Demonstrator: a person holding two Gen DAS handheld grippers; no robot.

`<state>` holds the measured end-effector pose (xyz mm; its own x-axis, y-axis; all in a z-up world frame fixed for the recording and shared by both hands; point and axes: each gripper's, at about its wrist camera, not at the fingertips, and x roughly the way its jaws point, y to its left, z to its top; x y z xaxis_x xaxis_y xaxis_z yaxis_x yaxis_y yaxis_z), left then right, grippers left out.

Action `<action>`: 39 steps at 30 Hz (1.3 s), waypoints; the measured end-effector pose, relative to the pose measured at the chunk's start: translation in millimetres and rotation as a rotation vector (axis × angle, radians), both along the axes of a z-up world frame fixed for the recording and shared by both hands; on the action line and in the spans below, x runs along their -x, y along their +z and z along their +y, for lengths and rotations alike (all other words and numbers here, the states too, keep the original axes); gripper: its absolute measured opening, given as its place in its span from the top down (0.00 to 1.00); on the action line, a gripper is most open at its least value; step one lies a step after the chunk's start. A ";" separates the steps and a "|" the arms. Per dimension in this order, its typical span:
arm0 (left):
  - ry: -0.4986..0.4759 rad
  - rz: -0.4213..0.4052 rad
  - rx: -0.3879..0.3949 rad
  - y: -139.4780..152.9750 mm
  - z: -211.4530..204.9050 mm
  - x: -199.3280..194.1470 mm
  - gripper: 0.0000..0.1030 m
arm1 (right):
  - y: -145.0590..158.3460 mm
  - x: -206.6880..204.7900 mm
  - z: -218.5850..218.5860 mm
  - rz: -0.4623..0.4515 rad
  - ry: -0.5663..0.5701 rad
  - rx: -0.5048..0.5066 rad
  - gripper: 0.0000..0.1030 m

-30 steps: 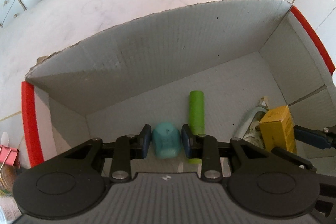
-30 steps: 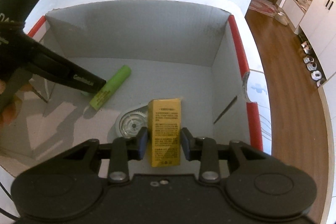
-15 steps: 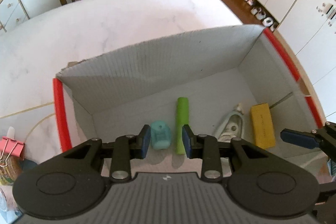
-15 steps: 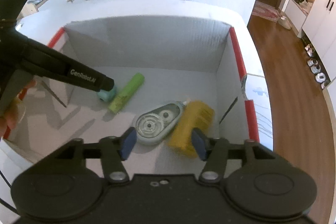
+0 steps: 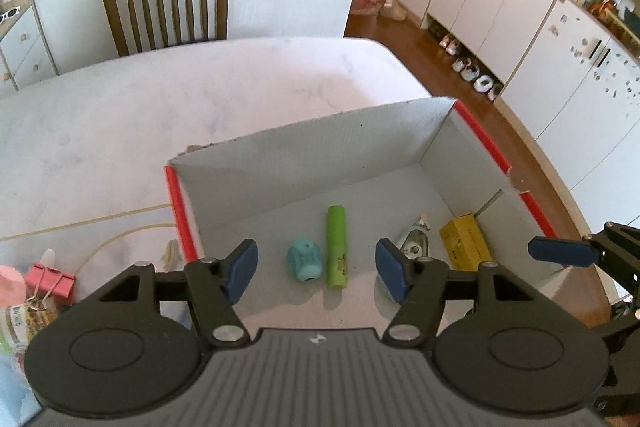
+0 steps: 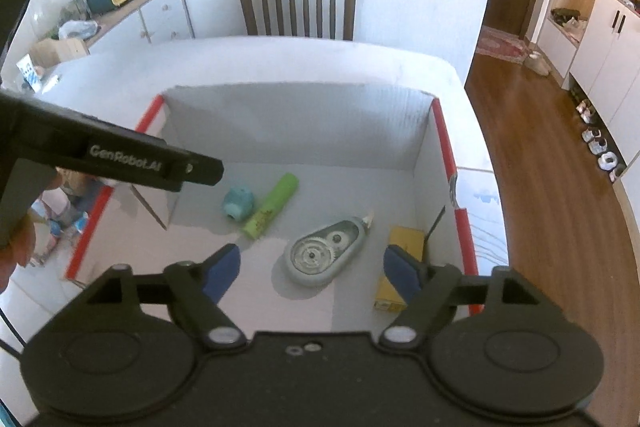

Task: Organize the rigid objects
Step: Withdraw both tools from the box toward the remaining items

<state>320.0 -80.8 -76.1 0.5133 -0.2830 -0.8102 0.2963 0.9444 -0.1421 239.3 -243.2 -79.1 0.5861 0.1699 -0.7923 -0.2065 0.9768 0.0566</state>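
A white cardboard box with red edges point(image 5: 182, 223) point(image 6: 444, 147) sits on the table. On its floor lie a teal sharpener point(image 5: 304, 261) point(image 6: 239, 203), a green tube point(image 5: 337, 247) point(image 6: 272, 205), a grey correction-tape roller point(image 5: 414, 245) point(image 6: 326, 251) and a yellow box point(image 5: 464, 241) point(image 6: 402, 247). My left gripper point(image 5: 318, 273) hovers above the box, jaws opening, nothing between its pads. My right gripper point(image 6: 314, 273) also hangs above the box, jaws opening and empty; its blue fingertip point(image 5: 560, 251) shows in the left wrist view.
A marble table point(image 5: 160, 107) carries the box. A pink binder clip point(image 5: 50, 279) and small items lie left of the box. A wooden chair point(image 5: 168, 3) point(image 6: 298, 3) stands behind the table. White cabinets point(image 5: 520, 19) and wood floor are at right.
Both grippers let go and rose out of the box: the left released the teal sharpener, the right released the yellow box, which now lies flat by the right wall. Both sets of jaws widened.
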 end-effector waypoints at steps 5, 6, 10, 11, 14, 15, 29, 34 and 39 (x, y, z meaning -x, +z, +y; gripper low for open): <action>-0.020 -0.036 0.029 13.5 14.3 12.1 0.37 | 12.7 10.1 4.0 -0.030 -0.017 -0.027 0.15; -0.024 -0.042 0.034 16.0 17.5 14.9 0.37 | 14.8 12.6 4.8 -0.037 -0.022 -0.030 0.14; -0.043 -0.072 0.064 23.4 30.4 27.5 0.35 | 23.6 23.3 12.6 -0.076 -0.033 -0.043 0.11; -0.047 -0.084 0.069 25.8 33.8 31.1 0.33 | 25.6 26.4 15.2 -0.088 -0.038 -0.043 0.11; -0.054 -0.116 0.089 31.5 45.2 42.2 0.25 | 30.2 36.9 24.3 -0.120 -0.060 -0.038 0.10; -0.054 -0.122 0.095 33.1 49.7 45.6 0.25 | 31.5 40.1 27.3 -0.130 -0.066 -0.039 0.10; -0.101 -0.226 0.135 53.8 116.8 78.8 0.14 | 46.8 77.6 91.7 -0.259 -0.132 -0.060 0.00; -0.134 -0.266 0.136 56.2 138.2 88.5 0.12 | 46.4 86.9 117.0 -0.284 -0.165 -0.065 0.00; -0.163 -0.301 0.158 57.3 159.0 97.3 0.00 | 45.0 91.7 142.0 -0.287 -0.175 -0.066 0.00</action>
